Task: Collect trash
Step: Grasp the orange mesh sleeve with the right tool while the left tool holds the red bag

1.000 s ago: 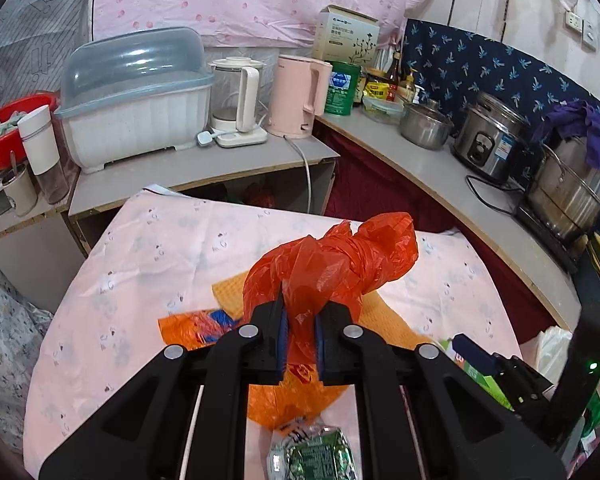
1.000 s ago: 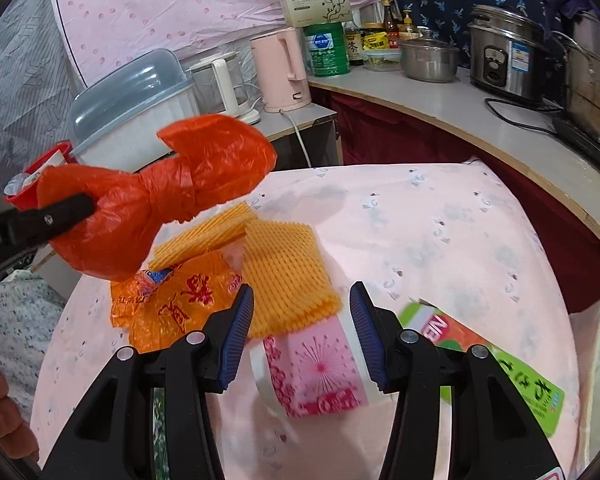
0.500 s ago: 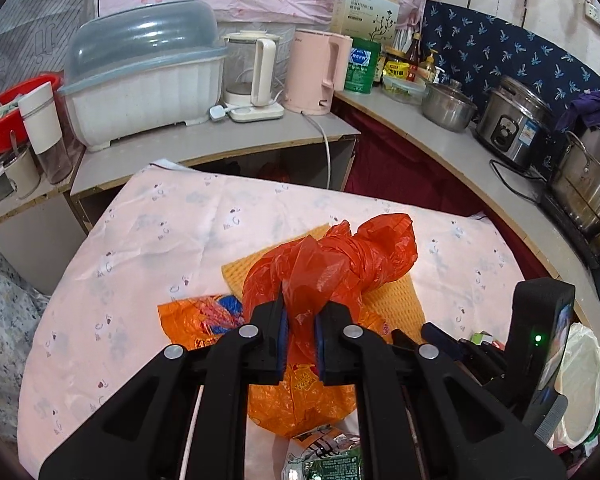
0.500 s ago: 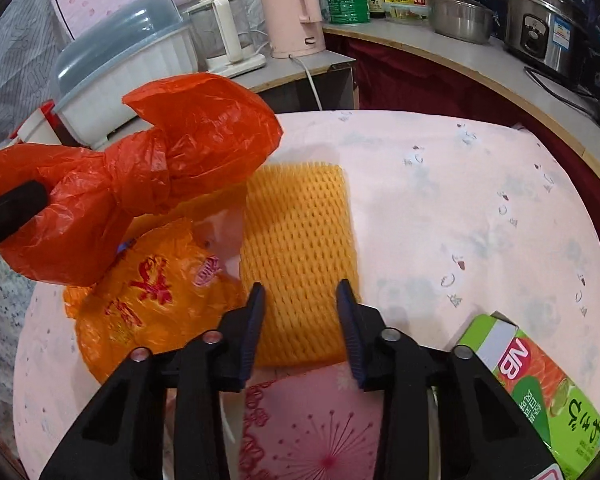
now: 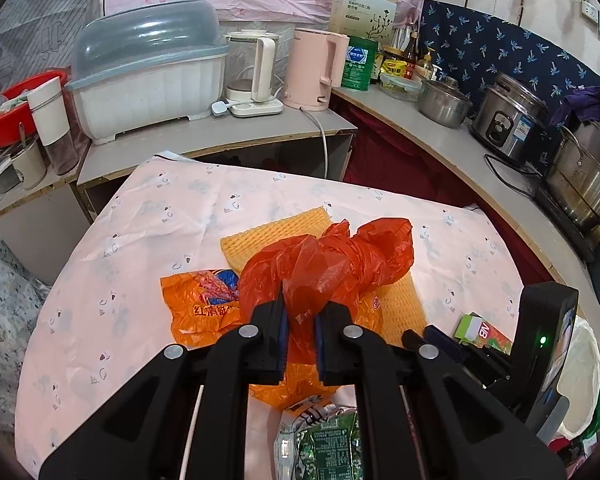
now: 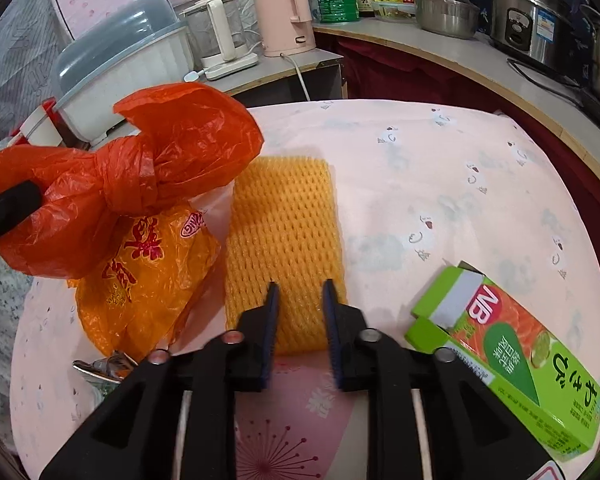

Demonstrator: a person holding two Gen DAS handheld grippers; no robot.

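My left gripper [image 5: 299,312] is shut on a knotted red plastic bag [image 5: 332,264] and holds it above the pink-clothed table; the bag also shows in the right wrist view [image 6: 140,172]. My right gripper [image 6: 299,300] is open, its fingertips over the near end of a yellow foam net [image 6: 284,240]. An orange printed wrapper [image 6: 140,276] lies left of the net, under the bag. A green NB box [image 6: 508,352] lies at the right. A pink cup [image 6: 292,420] is under the right gripper. A green foil packet [image 5: 320,440] lies below the left gripper.
A table with a pink cloth [image 5: 140,240] bears the trash. Behind it a counter [image 5: 204,136] holds a dish box, a glass kettle and a pink kettle [image 5: 316,68]. Pots and a rice cooker [image 5: 508,120] stand along the right counter. A white bag [image 5: 584,380] hangs at the right.
My right gripper has moved forward from over the pink cup to the near end of the foam net, and its jaws have narrowed. The left gripper still holds the red bag, slightly lower.
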